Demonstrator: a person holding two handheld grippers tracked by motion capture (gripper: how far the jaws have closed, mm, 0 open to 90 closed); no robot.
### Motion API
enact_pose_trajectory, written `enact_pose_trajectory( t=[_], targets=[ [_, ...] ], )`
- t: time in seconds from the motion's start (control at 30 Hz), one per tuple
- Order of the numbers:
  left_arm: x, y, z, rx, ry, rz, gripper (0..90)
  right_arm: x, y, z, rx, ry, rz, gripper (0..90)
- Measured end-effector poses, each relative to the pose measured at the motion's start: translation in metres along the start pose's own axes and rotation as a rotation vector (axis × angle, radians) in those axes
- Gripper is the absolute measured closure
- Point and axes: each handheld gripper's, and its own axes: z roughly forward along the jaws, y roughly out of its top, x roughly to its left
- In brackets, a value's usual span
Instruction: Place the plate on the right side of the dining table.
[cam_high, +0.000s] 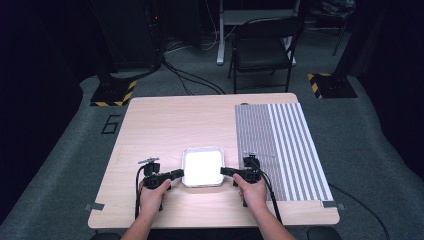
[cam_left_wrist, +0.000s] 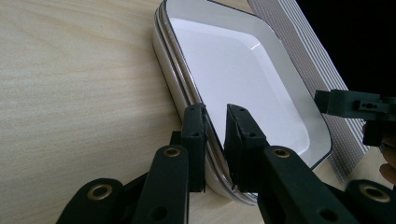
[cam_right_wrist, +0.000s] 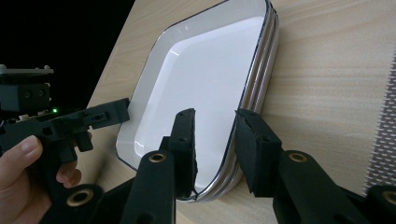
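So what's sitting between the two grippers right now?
The stack of white trays lies between the left gripper and the right gripper in the high view. In each gripper view, the open jaws straddle a tray rim.

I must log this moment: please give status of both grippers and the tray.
Left gripper open, jaws astride the near rim of the white tray. Right gripper open, astride the opposite rim. Tray flat on table. Nothing in the way.

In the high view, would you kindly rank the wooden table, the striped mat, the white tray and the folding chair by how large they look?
1. Wooden table
2. Striped mat
3. Folding chair, though it stands farther away, so its true size is unsure
4. White tray
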Motion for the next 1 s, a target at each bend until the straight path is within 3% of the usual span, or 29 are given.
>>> enact_pose_trajectory(
  t=[0.2, 0.5, 1.0],
  targets=[
    [-0.0006, -0.0006, 0.0007, 0.001, -0.016, -0.012, 78.2, 0.0012, -0.0015, 0.0013, 0.009, 0.022, 0.021, 70.3],
    [-0.0006, -0.001, 0.0005, 0.002, -0.02, -0.012, 78.8, 0.0045, -0.0025, 0.0004, -0.003, -0.025, -0.018, 74.9],
    [-0.0041, -0.0006, -0.0034, -0.025, -0.023, -0.008, 79.7, 0.0034, -0.0031, -0.001, 0.003, -0.04, 0.011, 82.6]
  ],
)
